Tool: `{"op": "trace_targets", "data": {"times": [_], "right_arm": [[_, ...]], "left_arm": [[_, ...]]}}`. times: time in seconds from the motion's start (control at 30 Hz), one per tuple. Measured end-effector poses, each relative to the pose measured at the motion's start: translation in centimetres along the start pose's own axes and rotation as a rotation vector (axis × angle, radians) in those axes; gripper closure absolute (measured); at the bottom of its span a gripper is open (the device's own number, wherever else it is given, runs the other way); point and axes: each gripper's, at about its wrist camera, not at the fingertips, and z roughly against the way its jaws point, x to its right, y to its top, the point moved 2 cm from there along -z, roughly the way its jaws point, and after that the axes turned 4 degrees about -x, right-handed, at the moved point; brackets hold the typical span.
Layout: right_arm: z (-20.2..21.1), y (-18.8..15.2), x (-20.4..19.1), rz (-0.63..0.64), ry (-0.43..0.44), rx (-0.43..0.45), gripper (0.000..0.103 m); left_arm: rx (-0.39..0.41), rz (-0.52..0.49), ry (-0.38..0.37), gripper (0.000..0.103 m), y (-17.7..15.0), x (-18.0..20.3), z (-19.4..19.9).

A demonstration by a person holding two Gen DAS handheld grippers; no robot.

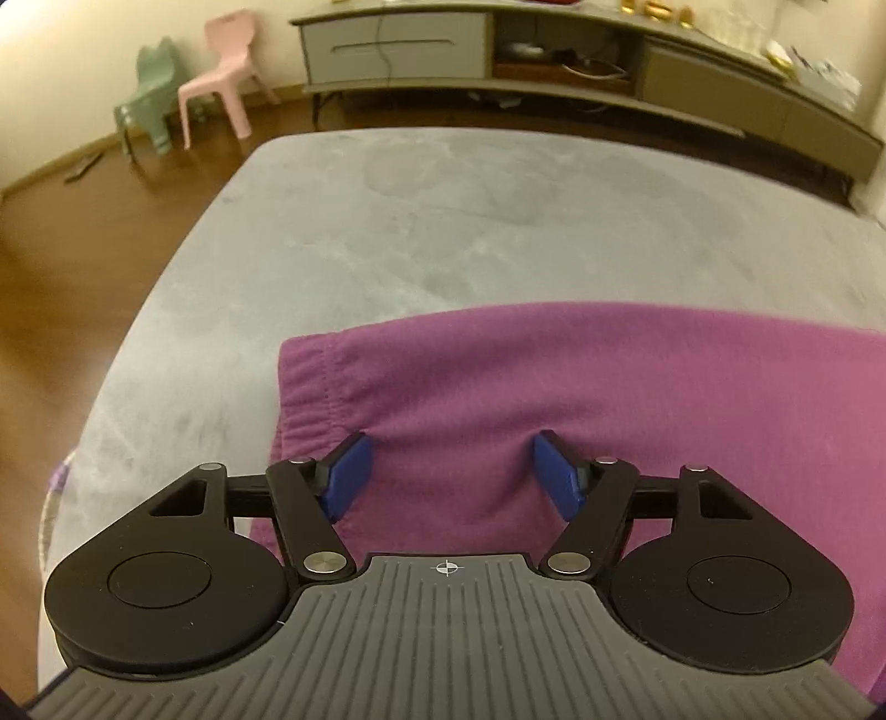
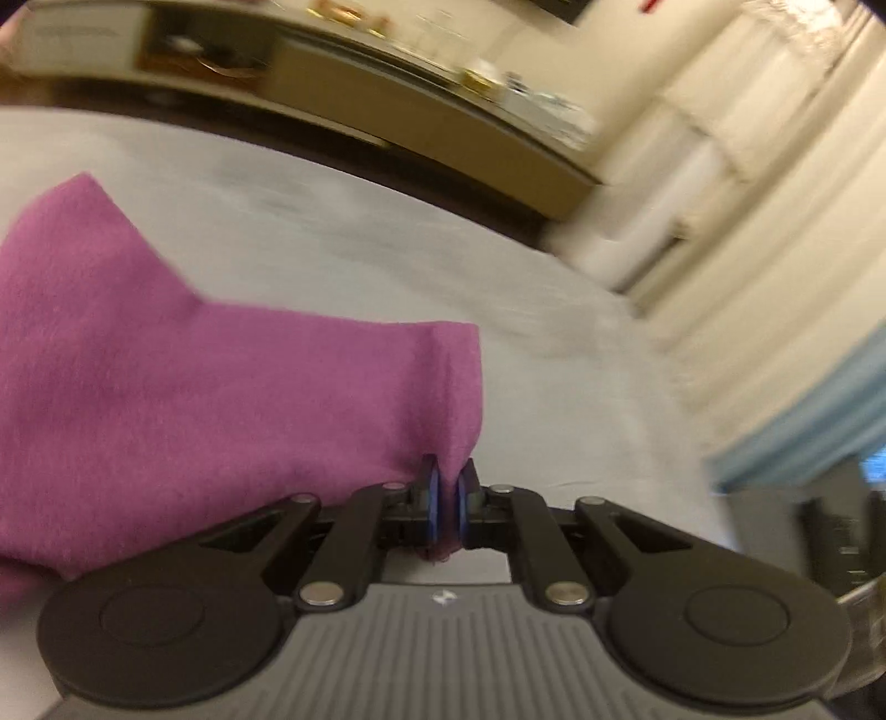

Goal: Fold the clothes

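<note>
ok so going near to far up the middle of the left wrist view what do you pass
left gripper, open over the cloth → purple garment → bare grey bed cover → strip of wood floor → long low cabinet against the wall

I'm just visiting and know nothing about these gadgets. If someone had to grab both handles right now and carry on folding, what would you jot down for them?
Left gripper: open, fingers spread over the purple garment near its elastic waistband end, gripping nothing.
Right gripper: shut on a pinched corner of the same garment, lifting that end off the surface.
The garment lies on the grey blanket; the waistband end looks flat, the right end is raised.
Done: one end grasped. Whether any fold is already made cannot be told.
Left: probably close the left gripper on its edge, carry the fold over, then smooth it.
</note>
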Motion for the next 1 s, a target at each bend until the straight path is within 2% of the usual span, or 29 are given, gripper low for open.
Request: {"op": "trace_targets", "data": {"times": [0.07,0.13,0.17,0.23,0.27,0.33,0.43,0.47,0.5,0.57,0.6,0.63,0.67,0.73,0.8,0.83,0.9,1.0], "right_arm": [[-1.5,0.3,1.3,-0.008,-0.043,-0.018,0.093],[-1.8,0.3,2.8,-0.048,-0.041,-0.039,0.090],[-1.2,0.2,3.3,-0.097,-0.033,-0.028,0.081],[0.1,-0.1,4.3,-0.196,-0.016,-0.006,0.079],[1.9,-0.5,4.2,-0.225,0.038,0.036,0.079],[5.1,-1.6,2.7,-0.203,0.164,0.101,0.078],[7.9,-3.2,-0.6,-0.097,0.345,0.118,0.072],[7.2,-3.4,-1.7,-0.072,0.353,0.092,0.072],[6.5,-3.5,-2.7,-0.048,0.360,0.066,0.072],[6.1,-3.6,-2.5,-0.063,0.321,0.085,0.068],[6.0,-3.4,-2.0,-0.092,0.302,0.063,0.069],[6.4,-3.2,-1.4,-0.141,0.284,0.038,0.069],[7.5,-3.5,-0.2,-0.202,0.303,0.053,0.069],[10.6,-5.2,1.6,-0.256,0.369,0.107,0.063],[12.9,-7.3,3.3,-0.266,0.371,0.139,0.050],[13.7,-8.3,3.9,-0.263,0.367,0.149,0.049],[14.6,-11.3,5.1,-0.251,0.329,0.132,0.045],[13.2,-14.4,6.6,-0.261,0.273,0.059,0.045]], "left_arm": [[0.020,0.000,0.043,0.042,1.5,0.1,-0.8],[0.028,0.021,0.079,0.042,2.9,0.1,-1.7],[0.036,0.020,0.100,0.042,3.3,0.2,-2.0],[0.047,0.013,0.136,0.044,4.1,0.5,-2.5],[0.049,0.007,0.151,0.048,4.4,0.6,-2.6],[0.070,0.021,0.130,0.055,4.3,0.5,-1.5],[0.121,0.036,0.033,0.050,2.3,-0.3,1.3],[0.121,0.034,0.007,0.050,1.4,-0.8,2.0],[0.103,0.024,0.014,0.050,0.5,-1.2,2.2],[0.063,0.016,0.100,0.056,-1.3,-2.6,2.4],[0.059,0.021,0.141,0.059,-2.2,-3.6,3.0],[0.084,0.048,0.143,0.058,-3.2,-4.8,4.5],[0.112,0.077,0.143,0.055,-4.2,-5.9,6.0],[0.179,0.145,0.105,0.046,-6.7,-8.1,9.9],[0.212,0.173,0.078,0.037,-9.8,-9.8,13.0],[0.201,0.172,0.050,0.034,-11.2,-10.3,13.7],[0.164,0.154,-0.005,0.033,-13.9,-10.6,14.4],[0.126,0.089,0.004,0.033,-16.6,-9.5,13.5]]}}
